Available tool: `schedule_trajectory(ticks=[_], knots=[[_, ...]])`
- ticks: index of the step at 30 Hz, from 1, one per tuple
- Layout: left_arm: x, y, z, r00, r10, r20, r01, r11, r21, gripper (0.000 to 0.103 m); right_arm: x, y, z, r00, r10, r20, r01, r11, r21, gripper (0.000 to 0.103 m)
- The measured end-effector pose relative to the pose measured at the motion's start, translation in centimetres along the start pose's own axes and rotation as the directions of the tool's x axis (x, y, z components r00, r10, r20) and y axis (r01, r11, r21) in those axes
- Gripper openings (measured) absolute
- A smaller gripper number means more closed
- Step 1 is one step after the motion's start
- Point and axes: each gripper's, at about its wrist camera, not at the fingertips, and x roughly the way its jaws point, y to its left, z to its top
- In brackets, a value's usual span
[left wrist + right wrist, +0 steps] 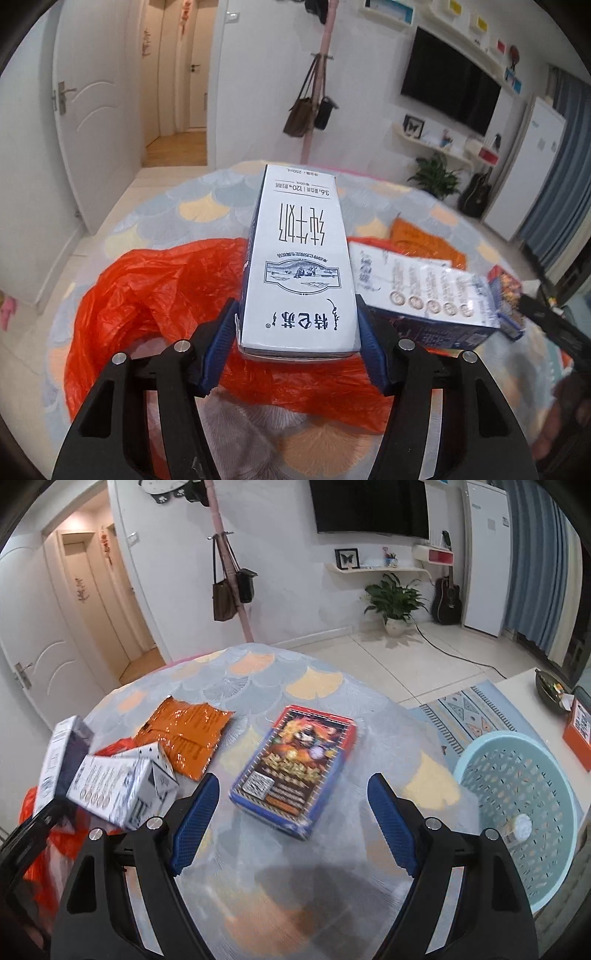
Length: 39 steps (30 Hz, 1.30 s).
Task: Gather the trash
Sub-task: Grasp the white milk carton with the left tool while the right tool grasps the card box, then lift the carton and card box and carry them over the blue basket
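The milk carton (299,266) sits clamped between the left gripper (297,341) pads at its near end, above the red plastic bag (147,295). A second carton (424,295) lies at 3 o'clock of it. The right gripper (291,812) stands open and empty, with the card box (295,768) at 12 o'clock. Risk: the end-only grip lets the carton pivot and slip, missing the bag mouth.
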Motion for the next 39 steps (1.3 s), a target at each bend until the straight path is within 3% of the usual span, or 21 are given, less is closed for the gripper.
schedule_trajectory(ticks=[6, 10, 14, 18, 22, 29, 34, 39], knots=[[-2.2, 0.7, 0.1, 0.996, -0.074, 0.046, 0.075, 0.997, -0.019, 0.059, 3.7, 1.9, 0.5, 0.991, -0.119, -0.065, 0.12, 0.993, 0.007, 0.078], [-2.5, 0.8, -0.2, 0.996, -0.078, 0.049, 0.079, 0.997, -0.01, 0.059, 4.5, 2.7, 0.2, 0.98, -0.18, -0.082, 0.178, 0.984, -0.032, 0.079], [-3.1, 0.6, -0.5, 0.995, -0.084, 0.05, 0.085, 0.996, -0.015, 0.059, 4.4, 2.6, 0.1, 0.979, -0.184, -0.086, 0.18, 0.983, -0.046, 0.079], [-4.2, -0.2, -0.8, 0.995, -0.089, 0.054, 0.088, 0.996, 0.006, 0.059, 4.1, 2.5, 0.0, 0.984, -0.165, -0.067, 0.162, 0.985, -0.058, 0.063], [-5.6, -0.8, -1.2, 0.993, -0.098, 0.073, 0.096, 0.995, 0.023, 0.059, 3.1, 2.1, -0.7, 0.989, -0.136, -0.055, 0.134, 0.99, -0.049, 0.06], [-7.4, -1.5, -2.3, 0.991, -0.102, 0.09, 0.098, 0.994, 0.045, 0.059, -3.0, 1.7, -3.1, 0.992, -0.073, 0.104, 0.08, 0.995, -0.063, 0.059], [-8.6, -2.2, -3.4, 0.991, -0.095, 0.096, 0.088, 0.994, 0.071, 0.059, -8.3, 2.1, -5.5, 0.974, -0.036, 0.222, 0.063, 0.992, -0.114, 0.059], [-9.6, -2.7, -4.7, 0.991, -0.096, 0.093, 0.088, 0.992, 0.085, 0.059, -11.8, 1.9, -7.8, 0.963, -0.008, 0.27, 0.042, 0.992, -0.121, 0.059]])
